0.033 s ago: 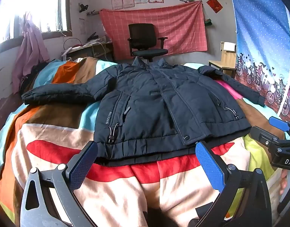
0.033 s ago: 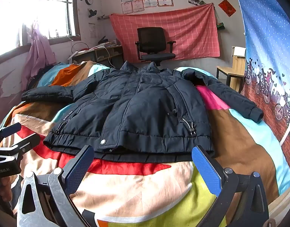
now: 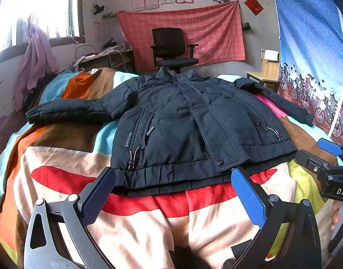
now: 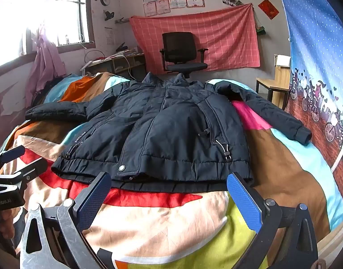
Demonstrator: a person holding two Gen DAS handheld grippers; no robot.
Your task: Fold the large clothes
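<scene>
A dark navy padded jacket [image 3: 182, 130] lies front up on the bed, closed, its collar toward the far end. One sleeve [image 3: 66, 112] stretches out to the left and the other sleeve [image 4: 279, 114] runs toward the right edge. My left gripper [image 3: 171, 179] hovers just short of the jacket's hem, open, with nothing between its blue pads. My right gripper [image 4: 169, 181] stands open the same way in front of the hem's right half. Each wrist view catches the other gripper at its edge: the right gripper [image 3: 328, 157] and the left gripper [image 4: 14, 163], both apart from the jacket.
A colourful patchwork bedspread [image 3: 59, 157] covers the bed. Beyond the bed's far end stand a black office chair [image 3: 171, 51] and a cluttered desk [image 3: 104, 56]. A wooden stool [image 3: 265, 76] and a blue curtain [image 3: 305, 44] are on the right; a pink garment [image 3: 35, 67] hangs by the window.
</scene>
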